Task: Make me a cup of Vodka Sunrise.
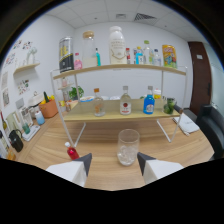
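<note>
Just behind the glass (pixel 128 146) (upright on the table (pixel 105 172)), the gripper (pixel 114 161) hovers level, fingers spread.

Orange pot (pixel 49 108) with plant left of shelf; notebook (pixel 188 123) on table right; dark door (pixel 198 75); black chair (pixel 212 126).

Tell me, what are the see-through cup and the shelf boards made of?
The clear round cup, standing just ahead of the open tongs, looks like glass or clear plastic: you see the table through it. The pale shelf boards look like light wood with a matt face, on thin white metal-looking legs.
</note>
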Motion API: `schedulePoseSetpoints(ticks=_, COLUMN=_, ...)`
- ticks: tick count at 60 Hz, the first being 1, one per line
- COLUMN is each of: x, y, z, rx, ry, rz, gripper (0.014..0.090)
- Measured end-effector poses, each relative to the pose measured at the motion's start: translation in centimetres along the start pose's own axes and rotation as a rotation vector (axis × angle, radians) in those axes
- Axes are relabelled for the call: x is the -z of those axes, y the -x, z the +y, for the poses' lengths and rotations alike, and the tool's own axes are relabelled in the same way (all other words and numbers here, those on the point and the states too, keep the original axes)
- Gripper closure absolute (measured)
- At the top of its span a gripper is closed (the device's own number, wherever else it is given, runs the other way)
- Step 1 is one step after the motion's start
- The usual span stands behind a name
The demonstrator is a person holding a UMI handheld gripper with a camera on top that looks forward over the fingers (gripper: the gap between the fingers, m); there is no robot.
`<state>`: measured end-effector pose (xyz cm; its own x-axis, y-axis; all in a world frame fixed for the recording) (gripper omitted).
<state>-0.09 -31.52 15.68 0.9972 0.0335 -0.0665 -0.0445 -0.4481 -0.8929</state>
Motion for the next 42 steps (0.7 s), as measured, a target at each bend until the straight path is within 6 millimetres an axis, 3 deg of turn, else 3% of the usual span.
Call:
schedulePoseSetpoints(ticks=4, x=0.8, y=-2.5, z=-0.1, rx=0.007, ry=0.014, rz=0.021, gripper=0.0201)
schedulePoseSetpoints(ticks=8, x=1.8, y=-4.8, z=-2.1, rx=0.007, ry=-0.01, rz=0.038, gripper=0.0194)
schedulePoseSetpoints(ticks=14, x=3.2, y=-8.3, z=-7.0, rx=-0.019, ry=-0.068, rz=0.052, gripper=0.0194)
schedulePoseSetpoints(ticks=23, x=3.7, y=-13.2, z=-16.0, rx=-0.055, ry=-0.184, rz=0.058, gripper=0.0194)
schedulePoseSetpoints(ticks=35, x=1.5, y=-17.7, z=-25.3, rx=-0.07, ry=-0.295, rz=0.056, gripper=0.0196)
schedulePoseSetpoints(ticks=42, x=-1.1, y=-19.3, z=-28.5, rx=-0.044, ry=-0.324, rz=0.059, gripper=0.0197)
